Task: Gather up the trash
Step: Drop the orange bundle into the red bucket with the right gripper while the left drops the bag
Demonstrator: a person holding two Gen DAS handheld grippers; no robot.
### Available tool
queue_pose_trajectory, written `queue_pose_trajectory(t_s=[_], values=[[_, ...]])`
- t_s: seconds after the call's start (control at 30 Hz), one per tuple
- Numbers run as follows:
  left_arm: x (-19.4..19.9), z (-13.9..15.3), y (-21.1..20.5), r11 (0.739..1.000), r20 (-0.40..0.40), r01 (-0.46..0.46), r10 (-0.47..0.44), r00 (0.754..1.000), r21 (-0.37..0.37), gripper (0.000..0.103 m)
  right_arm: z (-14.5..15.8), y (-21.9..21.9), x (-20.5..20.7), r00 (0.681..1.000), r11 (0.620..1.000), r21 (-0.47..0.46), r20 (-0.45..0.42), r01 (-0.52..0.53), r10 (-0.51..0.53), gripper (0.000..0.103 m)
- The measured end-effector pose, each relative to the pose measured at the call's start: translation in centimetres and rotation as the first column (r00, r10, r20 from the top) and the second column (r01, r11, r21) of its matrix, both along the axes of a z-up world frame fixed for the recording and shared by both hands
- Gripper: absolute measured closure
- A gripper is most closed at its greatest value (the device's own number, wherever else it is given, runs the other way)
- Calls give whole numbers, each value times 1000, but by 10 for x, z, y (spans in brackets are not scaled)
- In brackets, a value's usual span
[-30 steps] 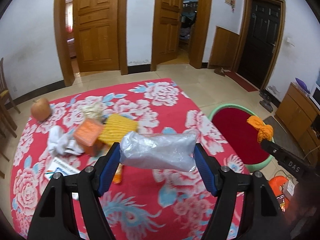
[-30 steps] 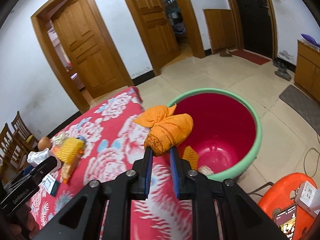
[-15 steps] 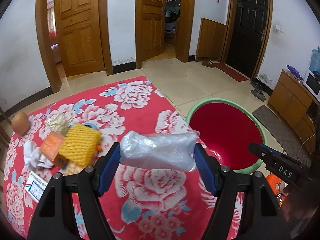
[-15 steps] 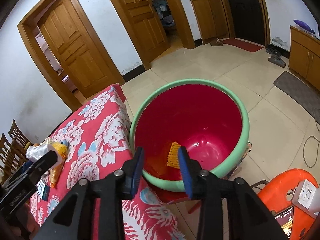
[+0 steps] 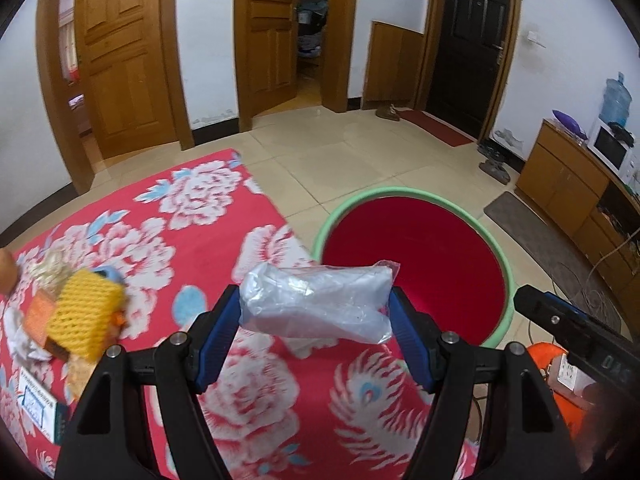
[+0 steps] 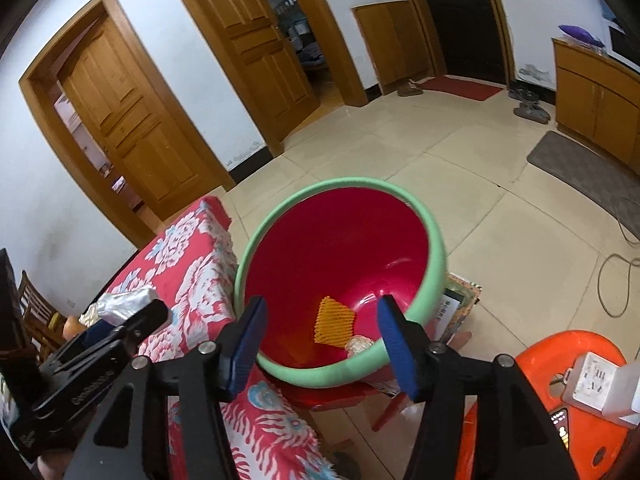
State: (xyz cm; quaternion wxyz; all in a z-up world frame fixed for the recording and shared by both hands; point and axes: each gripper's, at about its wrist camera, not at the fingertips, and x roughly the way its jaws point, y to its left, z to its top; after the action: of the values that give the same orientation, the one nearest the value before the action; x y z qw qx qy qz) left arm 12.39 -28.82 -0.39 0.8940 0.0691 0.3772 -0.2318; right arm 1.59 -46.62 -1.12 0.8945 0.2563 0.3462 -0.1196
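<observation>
My left gripper (image 5: pixel 316 328) is shut on a clear crumpled plastic bag (image 5: pixel 316 302) and holds it above the table's right edge, next to the red basin with a green rim (image 5: pixel 400 194). My right gripper (image 6: pixel 320 338) is open and empty above the basin (image 6: pixel 344 184). A yellow foam net (image 6: pixel 334 320) and a pale crumpled wad (image 6: pixel 358 346) lie inside the basin. The left gripper with the bag (image 6: pixel 124 300) also shows at the left of the right wrist view.
On the red flowered tablecloth (image 5: pixel 192 240) at the left lie a yellow foam net (image 5: pixel 86 316), an orange box (image 5: pixel 36 318), white tissue and a printed card (image 5: pixel 38 400). An orange plastic stool (image 6: pixel 560 360) with a white socket stands right of the basin.
My right gripper opened wide and the orange cloth bundle it held a second ago is gone from it. My left gripper has carried the plastic bag right, toward the basin.
</observation>
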Motion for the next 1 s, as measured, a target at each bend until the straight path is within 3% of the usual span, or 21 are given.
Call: queue_pose_trajectory(t_s=[0.43,0.57,1.0], values=[[17,-5,-38,997,-49,71,-72,996,-15,28,2,-14,-12,999,999,9,12,36,-36,42],[18,-4,-37,998,-44,64,-65,997,-23,23,1,-16,-11,999,999,14,8,43,-43,42],[11,7,-9,999,-49,10,-13,999,-44,22,6,-6,-14,999,1000,7,21,25,-25,40]])
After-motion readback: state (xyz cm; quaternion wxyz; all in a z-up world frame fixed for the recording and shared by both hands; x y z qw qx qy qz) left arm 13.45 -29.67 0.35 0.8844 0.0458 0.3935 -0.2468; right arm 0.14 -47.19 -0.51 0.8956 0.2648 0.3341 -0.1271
